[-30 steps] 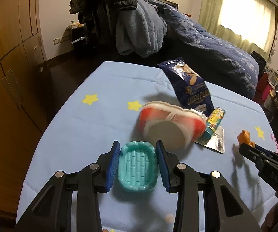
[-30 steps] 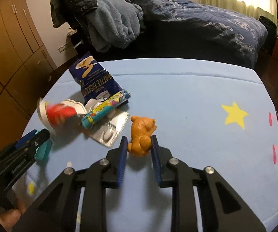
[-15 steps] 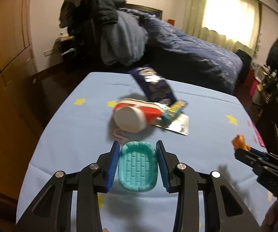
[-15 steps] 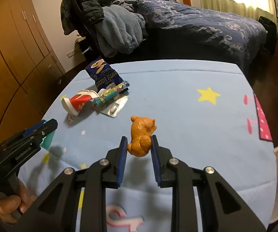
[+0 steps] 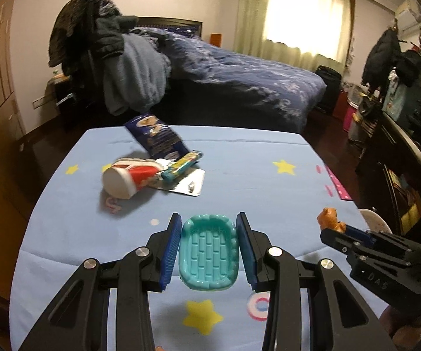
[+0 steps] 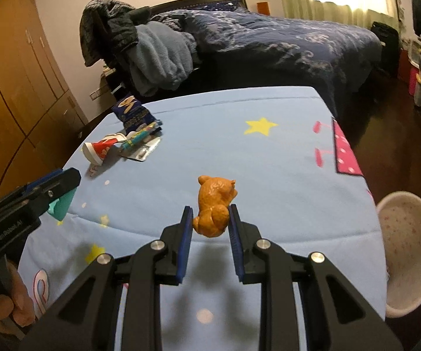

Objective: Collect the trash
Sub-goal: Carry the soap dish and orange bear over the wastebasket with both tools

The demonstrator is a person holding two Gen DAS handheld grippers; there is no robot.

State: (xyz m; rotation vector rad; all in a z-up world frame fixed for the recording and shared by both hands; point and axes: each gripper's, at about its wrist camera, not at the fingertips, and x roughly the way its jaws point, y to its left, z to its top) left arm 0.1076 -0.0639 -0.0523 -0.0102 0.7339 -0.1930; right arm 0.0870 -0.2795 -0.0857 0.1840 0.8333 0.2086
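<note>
Above the table [image 5: 239, 158], left gripper [image 5: 209, 251] clamps teal dish [image 5: 209, 251]; right gripper [image 6: 210, 219] clamps orange figurine [image 6: 215, 204]

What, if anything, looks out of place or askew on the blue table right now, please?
The red cup lies tipped on its side at the far left of the table, against the snack bag, candy tube and blister pack; no spill is visible.

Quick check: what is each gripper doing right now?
Left gripper: closed on the teal ribbed plastic soap dish.
Right gripper: closed on the small orange bear figurine.
</note>
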